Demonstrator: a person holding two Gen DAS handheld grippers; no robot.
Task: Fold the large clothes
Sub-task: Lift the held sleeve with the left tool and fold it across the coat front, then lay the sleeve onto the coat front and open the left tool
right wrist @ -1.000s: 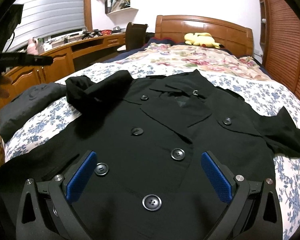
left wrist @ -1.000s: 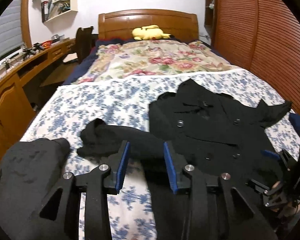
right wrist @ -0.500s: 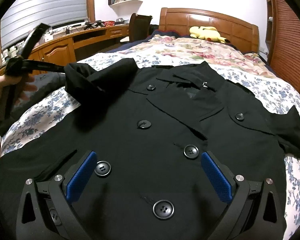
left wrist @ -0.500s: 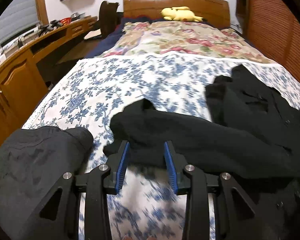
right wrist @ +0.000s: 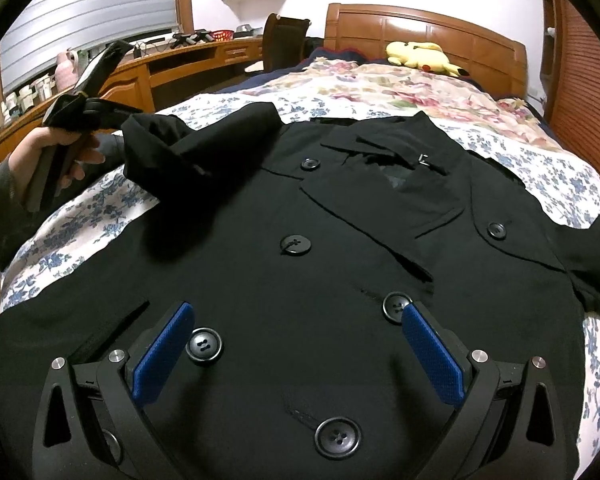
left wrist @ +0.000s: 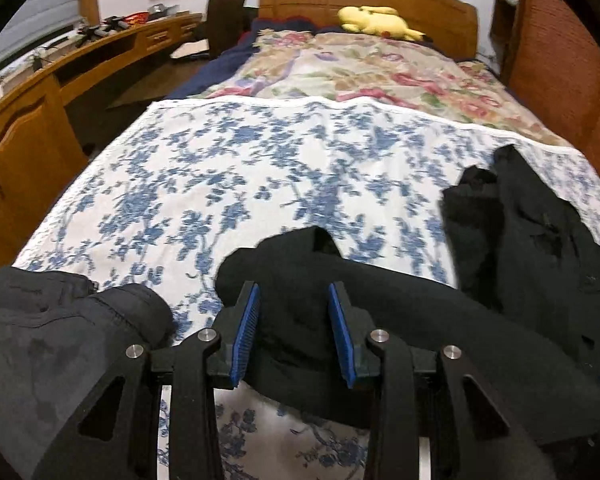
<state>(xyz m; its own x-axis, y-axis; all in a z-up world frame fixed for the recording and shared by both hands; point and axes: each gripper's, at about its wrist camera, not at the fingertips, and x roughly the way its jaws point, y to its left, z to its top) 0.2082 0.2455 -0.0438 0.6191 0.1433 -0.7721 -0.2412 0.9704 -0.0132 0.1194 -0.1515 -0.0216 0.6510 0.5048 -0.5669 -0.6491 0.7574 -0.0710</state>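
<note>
Black coat (right wrist: 340,260) lies spread on the bed (left wrist: 260,184), front side up, its buttons visible, over the blue-flowered sheet. One sleeve (left wrist: 308,280) of the coat is between the jaws of the left gripper (left wrist: 294,332), which stand narrow with the blue pads against the bunched cloth; it seems held. In the right wrist view this sleeve is lifted above the coat's shoulder and runs to the person's hand (right wrist: 48,160) with that gripper. The right gripper (right wrist: 296,352) hovers over the lower front of the coat with its jaws wide, nothing between them but flat cloth. A dark grey garment (left wrist: 52,340) lies beside the sleeve, at the bed's edge. A yellow plush toy (right wrist: 420,56) rests near the headboard.
</note>
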